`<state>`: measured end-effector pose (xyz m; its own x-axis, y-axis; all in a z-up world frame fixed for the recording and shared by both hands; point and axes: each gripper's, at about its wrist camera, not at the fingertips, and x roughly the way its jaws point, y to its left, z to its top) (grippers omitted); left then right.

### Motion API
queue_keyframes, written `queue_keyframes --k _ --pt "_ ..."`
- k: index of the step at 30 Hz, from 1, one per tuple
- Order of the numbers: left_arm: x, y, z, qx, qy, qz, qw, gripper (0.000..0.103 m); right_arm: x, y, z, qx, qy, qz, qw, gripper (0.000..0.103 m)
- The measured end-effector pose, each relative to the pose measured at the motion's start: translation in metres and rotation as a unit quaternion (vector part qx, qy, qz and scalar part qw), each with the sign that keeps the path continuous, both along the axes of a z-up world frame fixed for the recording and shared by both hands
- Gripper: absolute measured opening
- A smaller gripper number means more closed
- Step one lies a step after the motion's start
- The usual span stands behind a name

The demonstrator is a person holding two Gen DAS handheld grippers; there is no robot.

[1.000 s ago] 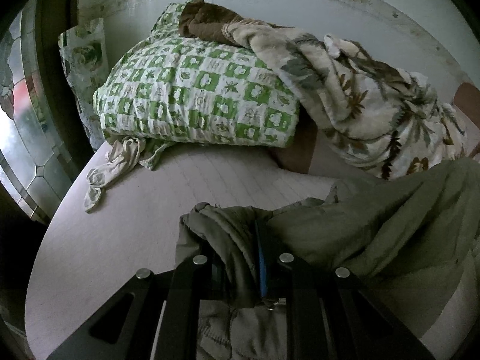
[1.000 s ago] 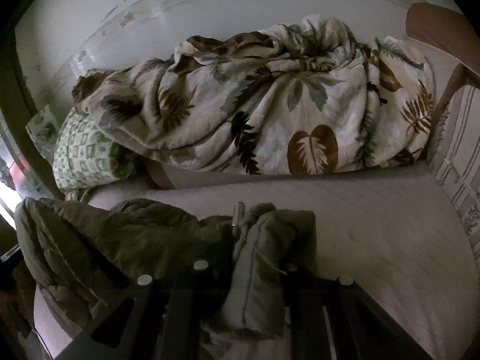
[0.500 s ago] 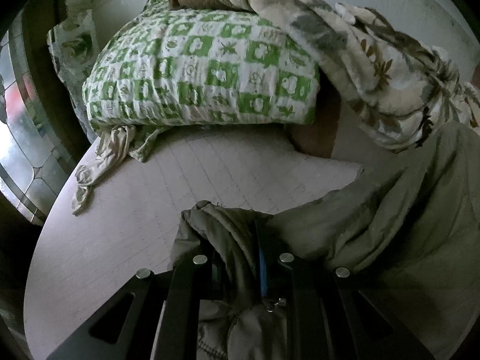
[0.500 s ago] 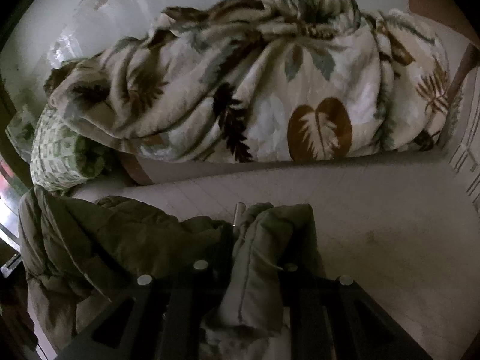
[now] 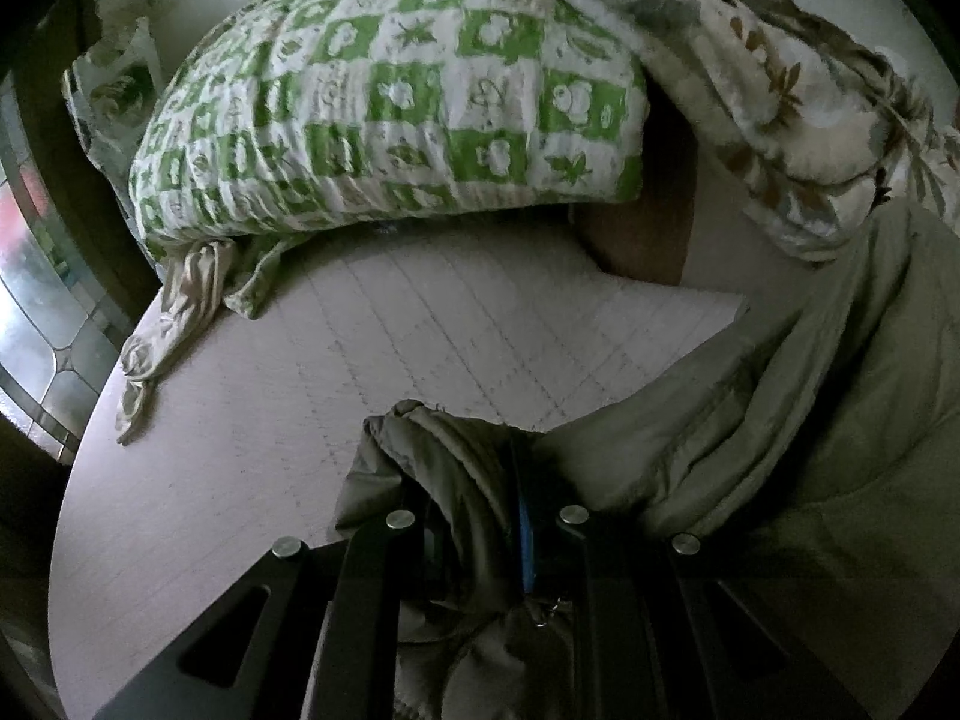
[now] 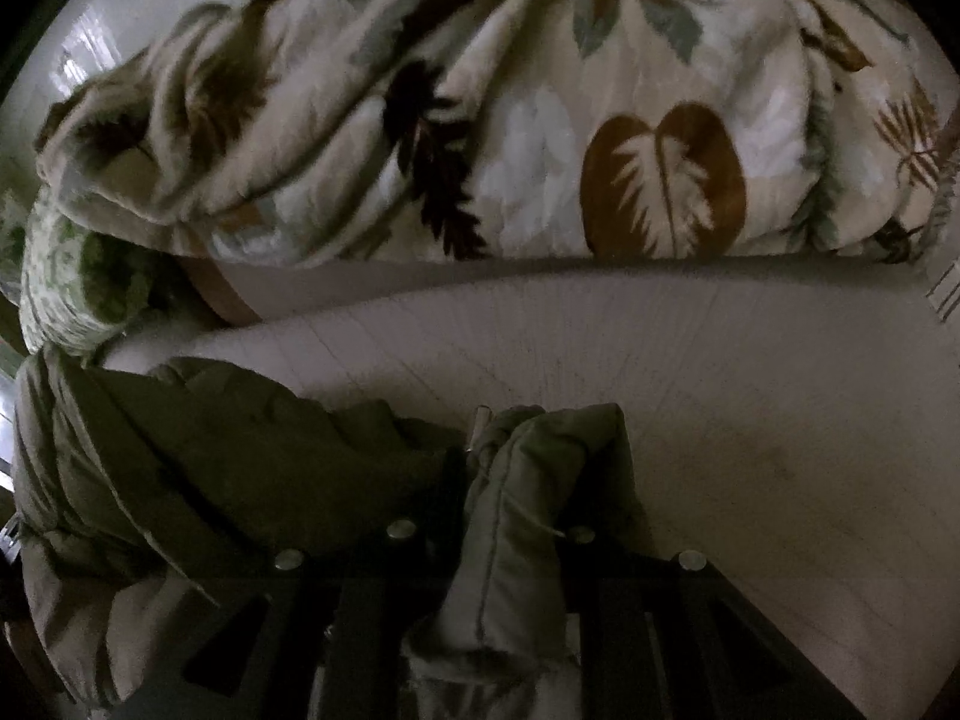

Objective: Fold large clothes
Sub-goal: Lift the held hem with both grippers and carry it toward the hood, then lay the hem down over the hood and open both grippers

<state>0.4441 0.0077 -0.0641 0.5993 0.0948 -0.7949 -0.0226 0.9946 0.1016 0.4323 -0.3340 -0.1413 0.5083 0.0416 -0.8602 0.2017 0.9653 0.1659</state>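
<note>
Above the bed (image 5: 240, 480), the left tool (image 5: 480, 516) and the right tool (image 6: 492, 516) each pinch a bunched fold of the olive jacket (image 5: 810, 420).

Olive-green jacket (image 5: 810, 420), green-and-white checked pillow (image 5: 390, 114), cream leaf-print blanket (image 6: 510, 120)

Both the left gripper (image 5: 480, 516) and the right gripper (image 6: 486, 498) show black angular finger arms, each studded with round silver screws, slotted cut-outs near the base.
</note>
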Motion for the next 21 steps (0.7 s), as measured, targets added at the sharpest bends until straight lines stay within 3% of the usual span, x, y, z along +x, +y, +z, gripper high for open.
queue_keyframes --k 9,17,21 --pt "0.026 -0.001 -0.024 0.004 0.038 -0.007 0.9993 0.017 0.018 0.000 -0.024 0.004 0.043 -0.004 0.999 0.017" --pt "0.031 -0.013 -0.034 0.032 0.046 -0.011 0.9984 0.018 0.024 -0.001 -0.034 0.017 0.039 -0.011 0.999 0.017" --pt "0.025 -0.005 -0.024 0.008 0.039 -0.010 0.9992 0.018 0.012 -0.006 -0.026 0.043 0.010 -0.020 0.999 0.019"
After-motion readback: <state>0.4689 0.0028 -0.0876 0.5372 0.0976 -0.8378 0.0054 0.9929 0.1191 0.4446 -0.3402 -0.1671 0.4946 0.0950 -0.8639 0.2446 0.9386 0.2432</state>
